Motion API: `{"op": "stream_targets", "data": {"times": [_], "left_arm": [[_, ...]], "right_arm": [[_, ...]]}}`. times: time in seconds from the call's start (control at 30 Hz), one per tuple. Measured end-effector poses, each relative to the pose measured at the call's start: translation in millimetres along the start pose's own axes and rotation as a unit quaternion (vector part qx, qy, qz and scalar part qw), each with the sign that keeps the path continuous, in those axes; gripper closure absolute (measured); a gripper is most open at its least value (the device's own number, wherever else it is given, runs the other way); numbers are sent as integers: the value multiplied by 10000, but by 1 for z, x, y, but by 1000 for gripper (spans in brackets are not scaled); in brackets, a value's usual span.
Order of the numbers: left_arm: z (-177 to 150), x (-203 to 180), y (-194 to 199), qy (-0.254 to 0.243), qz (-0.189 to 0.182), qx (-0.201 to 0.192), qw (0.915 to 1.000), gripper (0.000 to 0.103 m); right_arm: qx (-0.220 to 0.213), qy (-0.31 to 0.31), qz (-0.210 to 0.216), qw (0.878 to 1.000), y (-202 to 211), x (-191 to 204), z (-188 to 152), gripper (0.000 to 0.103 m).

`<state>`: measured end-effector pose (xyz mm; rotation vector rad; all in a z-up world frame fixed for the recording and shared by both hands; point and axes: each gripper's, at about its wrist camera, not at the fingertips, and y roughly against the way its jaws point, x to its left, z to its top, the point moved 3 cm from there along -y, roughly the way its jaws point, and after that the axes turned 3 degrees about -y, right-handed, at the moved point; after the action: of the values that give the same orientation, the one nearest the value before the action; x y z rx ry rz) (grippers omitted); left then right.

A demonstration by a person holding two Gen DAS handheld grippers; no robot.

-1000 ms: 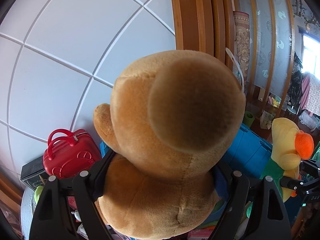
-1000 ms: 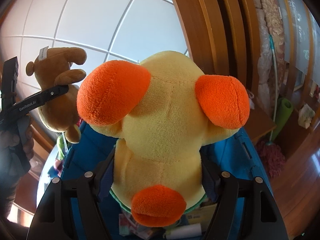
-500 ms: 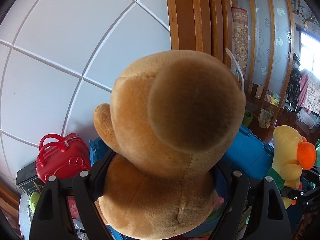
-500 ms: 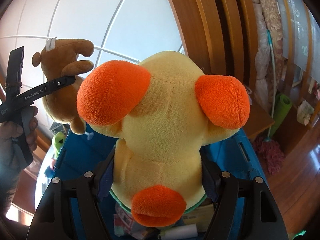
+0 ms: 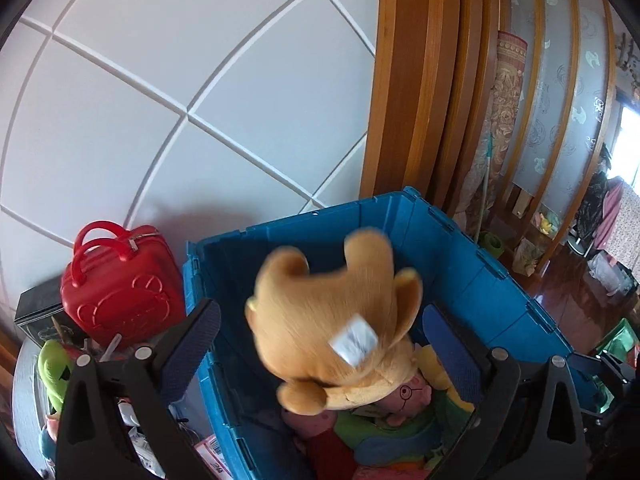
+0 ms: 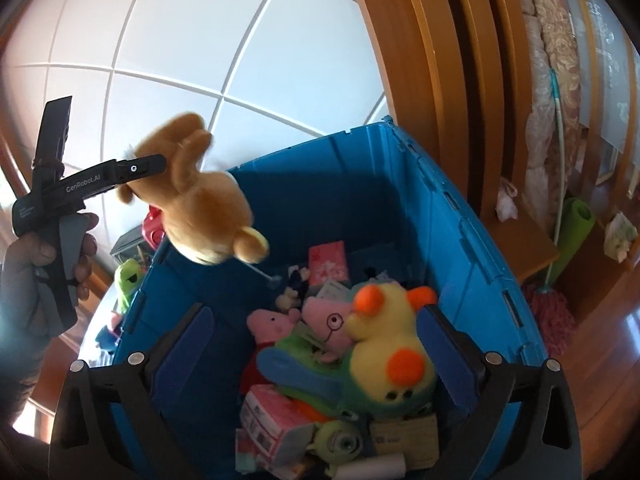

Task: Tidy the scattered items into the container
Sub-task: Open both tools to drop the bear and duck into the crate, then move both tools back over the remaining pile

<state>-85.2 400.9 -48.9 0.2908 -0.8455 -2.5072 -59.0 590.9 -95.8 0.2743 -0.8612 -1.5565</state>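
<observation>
The blue bin [image 5: 460, 256] [image 6: 432, 216] stands below both grippers, holding several toys. The brown plush bear [image 5: 336, 320] is blurred, head down in the air over the bin, free of my open left gripper [image 5: 320, 340]; it also shows in the right wrist view [image 6: 204, 204], beside the left gripper's finger [image 6: 120, 174]. The yellow duck plush [image 6: 388, 344] with orange patches lies on the toy pile in the bin, between the spread fingers of my open right gripper [image 6: 316, 352], not held.
A red toy suitcase [image 5: 120, 288] and a green frog toy [image 5: 54, 368] sit left of the bin against the white panelled wall. Pink pig plushes [image 6: 280, 324], boxes and a paper roll [image 6: 372, 466] fill the bin. A mop [image 6: 548, 304] and wooden door frames stand on the right.
Both grippers have opened. The bear has left the left gripper and is falling toward the bin. The duck has dropped from the right gripper onto the toy pile.
</observation>
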Motion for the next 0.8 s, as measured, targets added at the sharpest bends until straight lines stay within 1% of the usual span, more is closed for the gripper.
{"op": "stream_targets", "data": {"times": [0.13,0.23,0.37,0.53,0.63,0.8], "left_arm": [[-1,6,11,-100,169,-66,9998,0],[-13,14,19,-89,222,-28,9997,0],[-40,30,27,53,331,180,9993,0],[-76,56,47,254,606,368,9972,0],[-97,77,64,466,711,428,9955,0],[-134,116,93,829,996,497,9903,0]], "right_arm": [[4,104,129,9999,2,10,0,0],[-44,226,237,9995,6,19,-1,0],[-16,288,372,9989,10,27,-4,0],[38,450,508,9977,10,44,-8,0],[61,579,616,9964,9,61,-12,0],[175,819,853,9928,5,100,-24,0]]}}
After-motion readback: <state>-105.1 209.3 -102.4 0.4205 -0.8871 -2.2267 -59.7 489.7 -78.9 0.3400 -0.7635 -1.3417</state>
